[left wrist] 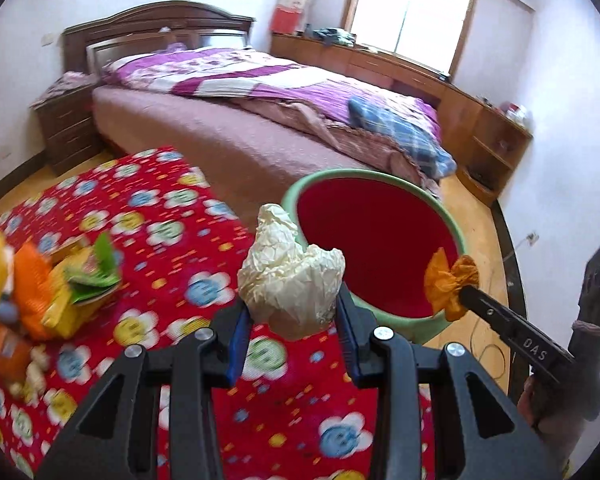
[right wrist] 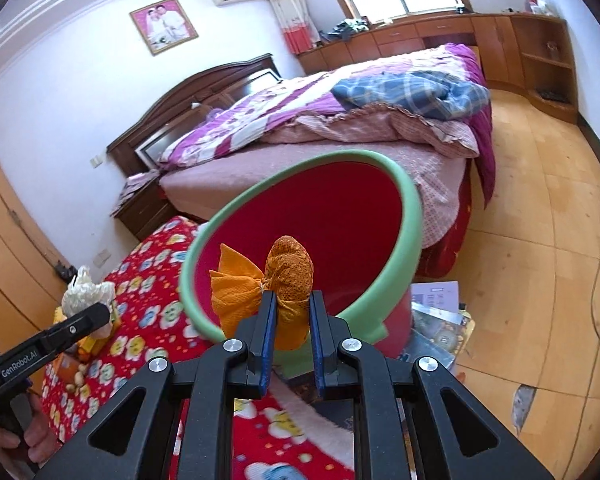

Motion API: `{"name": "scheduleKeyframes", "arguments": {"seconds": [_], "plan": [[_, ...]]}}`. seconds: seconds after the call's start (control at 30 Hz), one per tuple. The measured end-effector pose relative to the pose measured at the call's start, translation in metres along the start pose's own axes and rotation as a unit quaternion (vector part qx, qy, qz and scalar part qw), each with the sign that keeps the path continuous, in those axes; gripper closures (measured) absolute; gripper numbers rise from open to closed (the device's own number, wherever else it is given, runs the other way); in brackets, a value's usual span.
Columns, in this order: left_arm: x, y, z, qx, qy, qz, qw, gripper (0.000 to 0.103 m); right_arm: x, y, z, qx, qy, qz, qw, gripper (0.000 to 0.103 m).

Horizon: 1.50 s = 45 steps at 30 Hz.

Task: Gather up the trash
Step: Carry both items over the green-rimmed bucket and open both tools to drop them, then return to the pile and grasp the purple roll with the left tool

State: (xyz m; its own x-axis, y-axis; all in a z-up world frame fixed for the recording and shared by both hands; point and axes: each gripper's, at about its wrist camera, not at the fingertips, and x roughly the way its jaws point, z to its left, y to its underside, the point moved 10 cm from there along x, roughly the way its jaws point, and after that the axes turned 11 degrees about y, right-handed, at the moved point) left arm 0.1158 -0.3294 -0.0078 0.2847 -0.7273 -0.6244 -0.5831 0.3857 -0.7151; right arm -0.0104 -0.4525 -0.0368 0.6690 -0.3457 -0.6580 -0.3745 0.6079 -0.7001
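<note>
My left gripper is shut on a crumpled white paper ball, held above the red flowered table, just left of the bin. The bin is red inside with a green rim. My right gripper is shut on a crumpled orange paper wad, held at the bin's near rim, over its red opening. In the left wrist view the right gripper with the orange wad is at the bin's right rim. The left gripper with white paper shows in the right wrist view.
More wrappers and packets, orange, yellow and green, lie on the table's left side. A bed with purple bedding stands behind the bin. Books or magazines lie on the wooden floor beside the bin. A dark post stands at the right.
</note>
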Motion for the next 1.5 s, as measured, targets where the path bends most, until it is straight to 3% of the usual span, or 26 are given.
{"name": "scheduleKeyframes", "arguments": {"seconds": [0.33, 0.67, 0.87, 1.17, 1.3, 1.5], "plan": [[0.051, -0.017, -0.032, 0.068, 0.018, 0.02, 0.9973, 0.064, 0.016, -0.006, -0.013, -0.003, 0.017, -0.001, 1.0, 0.084], [0.078, -0.019, -0.026, 0.06, 0.02, 0.025, 0.9977, 0.053, 0.02, -0.009, -0.018, 0.003, 0.012, -0.007, 1.0, 0.077], [0.08, -0.019, -0.025, 0.064, 0.013, 0.025, 0.9975, 0.043, 0.019, -0.01, -0.017, 0.011, 0.005, -0.011, 1.0, 0.073], [0.071, -0.018, -0.026, 0.057, 0.02, 0.016, 0.998, 0.043, 0.014, -0.01, -0.016, 0.016, 0.003, -0.012, 1.0, 0.069], [0.061, -0.017, -0.022, 0.041, 0.019, 0.013, 0.9989, 0.043, 0.008, -0.011, -0.015, 0.017, 0.003, -0.018, 1.0, 0.056], [0.038, -0.008, -0.013, 0.01, 0.017, 0.012, 0.9997, 0.043, -0.003, -0.009, -0.008, 0.01, 0.002, -0.02, 1.0, 0.055]]}}
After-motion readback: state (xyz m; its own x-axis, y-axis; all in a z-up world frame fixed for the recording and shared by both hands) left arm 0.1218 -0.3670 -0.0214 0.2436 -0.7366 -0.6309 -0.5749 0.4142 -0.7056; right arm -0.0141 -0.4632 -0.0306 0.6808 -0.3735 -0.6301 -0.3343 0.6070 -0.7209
